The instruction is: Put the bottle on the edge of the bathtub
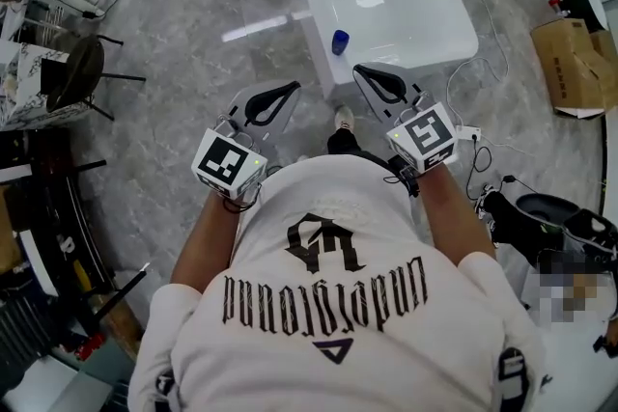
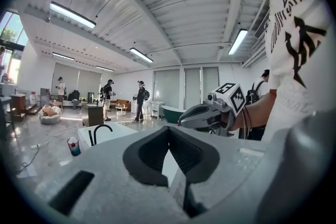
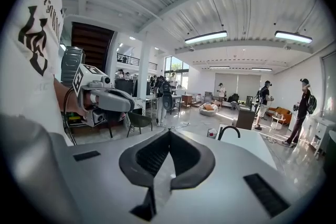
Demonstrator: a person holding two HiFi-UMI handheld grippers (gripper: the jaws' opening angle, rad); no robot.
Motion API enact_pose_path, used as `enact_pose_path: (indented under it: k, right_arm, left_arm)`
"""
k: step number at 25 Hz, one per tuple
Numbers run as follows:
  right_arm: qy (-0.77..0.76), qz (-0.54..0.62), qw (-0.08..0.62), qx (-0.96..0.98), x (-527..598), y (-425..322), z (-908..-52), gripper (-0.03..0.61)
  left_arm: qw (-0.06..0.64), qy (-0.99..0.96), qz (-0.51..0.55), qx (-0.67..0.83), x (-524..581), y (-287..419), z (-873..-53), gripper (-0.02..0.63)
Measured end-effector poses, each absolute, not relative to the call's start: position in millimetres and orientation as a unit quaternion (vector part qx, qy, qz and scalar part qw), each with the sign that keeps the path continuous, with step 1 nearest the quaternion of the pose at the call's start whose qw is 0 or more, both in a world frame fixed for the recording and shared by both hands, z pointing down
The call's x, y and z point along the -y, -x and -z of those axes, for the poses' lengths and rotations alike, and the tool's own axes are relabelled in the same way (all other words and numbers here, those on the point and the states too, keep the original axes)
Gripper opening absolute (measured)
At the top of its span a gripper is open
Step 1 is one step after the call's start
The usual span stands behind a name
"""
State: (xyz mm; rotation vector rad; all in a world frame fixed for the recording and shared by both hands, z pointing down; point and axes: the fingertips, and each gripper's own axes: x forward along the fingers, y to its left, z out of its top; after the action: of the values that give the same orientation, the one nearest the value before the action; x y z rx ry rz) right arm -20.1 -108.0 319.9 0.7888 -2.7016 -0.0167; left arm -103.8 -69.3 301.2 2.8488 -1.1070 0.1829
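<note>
Head view: the person looks down their own white shirt. The left gripper [image 1: 293, 89] at 10 o'clock and the right gripper [image 1: 360, 71] at 1 o'clock are both held out level. Each has its jaws pressed together, with nothing between them. The white bathtub [image 1: 454, 24] lies at 12 o'clock. Nothing shows inside it, and I can make out no water. The small blue bottle [image 1: 340, 41] stands upright on its near corner ledge, so the task looks done. A cardboard box [image 1: 570, 63] sits at 3 o'clock, its contents hidden.

Left gripper view: the jaw tips meet at centre, holding nothing. The bottle is at 8 o'clock beside a black tap [image 2: 100, 132].

Right gripper view: the tips are also touching and empty. The bottle is tiny, at 3 o'clock, by the tap.

The bottle is probably light, stiff and smooth, and could tip easily. It would be best pinched across the middle of its body.
</note>
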Motion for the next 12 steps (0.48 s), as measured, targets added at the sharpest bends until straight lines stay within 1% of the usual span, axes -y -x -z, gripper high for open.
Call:
enact_pose_path:
  k: [5,8,12]
  right_arm:
    - [-0.294,0.011,0.167,0.941,85.8,17.3,-307.0,0.014]
    - [-0.303,0.001,0.175,0.937,67.7,13.0,-311.3,0.014]
    - [-0.307,-0.004,0.18,0.934,52.3,2.7,-312.4,0.014]
  left_arm:
    - [0.04,-0.93,-0.024,0.365,55.5,117.3,-287.3,0.015]
    - [0.035,-0.935,-0.028,0.35,44.1,116.9,-288.9,0.015]
    - [0.073,-0.939,-0.007,0.335,37.0,110.3,-293.0,0.015]
